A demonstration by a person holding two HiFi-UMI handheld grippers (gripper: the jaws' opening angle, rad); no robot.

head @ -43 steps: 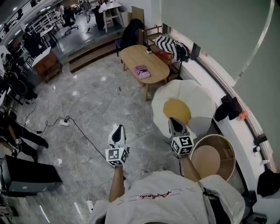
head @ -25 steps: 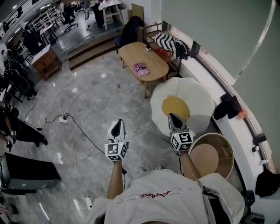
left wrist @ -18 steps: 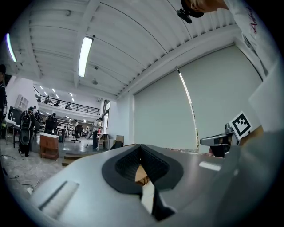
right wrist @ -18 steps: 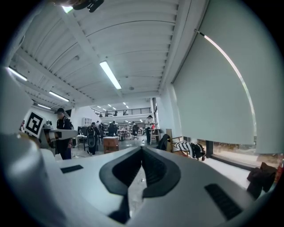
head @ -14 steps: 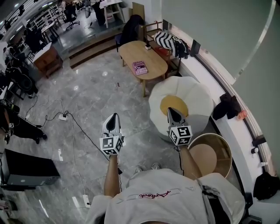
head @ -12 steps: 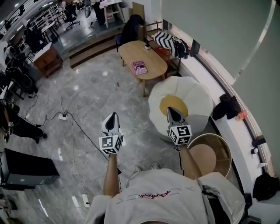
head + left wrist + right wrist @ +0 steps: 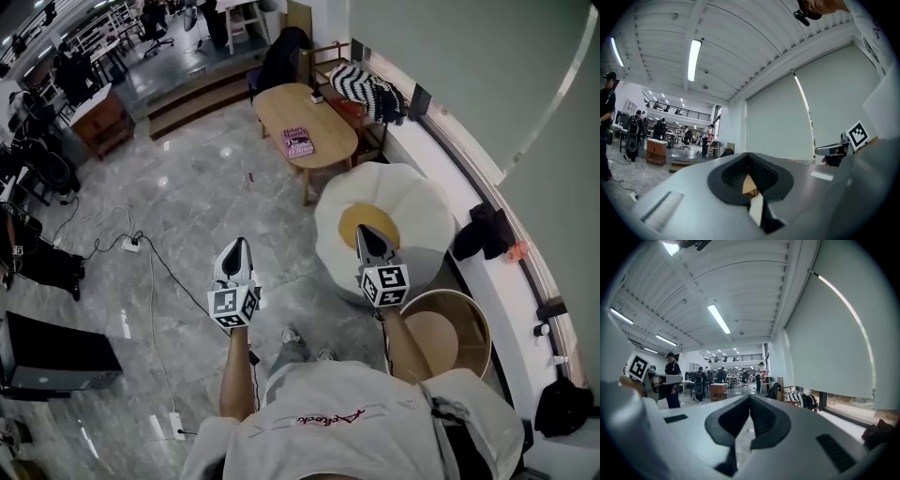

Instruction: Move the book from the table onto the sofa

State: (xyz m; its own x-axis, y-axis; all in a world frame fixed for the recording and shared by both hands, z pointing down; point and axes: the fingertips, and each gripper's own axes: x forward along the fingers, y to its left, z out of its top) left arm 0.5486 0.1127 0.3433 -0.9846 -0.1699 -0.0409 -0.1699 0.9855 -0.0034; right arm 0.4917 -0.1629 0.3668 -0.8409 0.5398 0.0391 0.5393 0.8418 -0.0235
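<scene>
A pink book (image 7: 298,142) lies on an oval wooden table (image 7: 328,127) far ahead in the head view. Behind the table stands a wooden sofa (image 7: 330,68) with a striped black-and-white cushion (image 7: 368,92). My left gripper (image 7: 236,249) is held level over the grey floor, shut, nothing in it. My right gripper (image 7: 367,236) is held level over the egg-shaped seat, also shut and empty. In the left gripper view the jaws (image 7: 748,157) meet at their tips; the right gripper view (image 7: 749,397) shows the same. Both are well short of the table.
A white and yellow egg-shaped seat (image 7: 412,211) lies to my right, with a round wooden tub (image 7: 472,314) next to it. A cable (image 7: 159,262) runs over the marble floor. A dark jacket (image 7: 283,52) hangs on a chair behind the table. People stand at far left.
I have walked forward a little: both grippers sit slightly higher in the head view, and the floor and seat have slid toward me. Both stay shut.
</scene>
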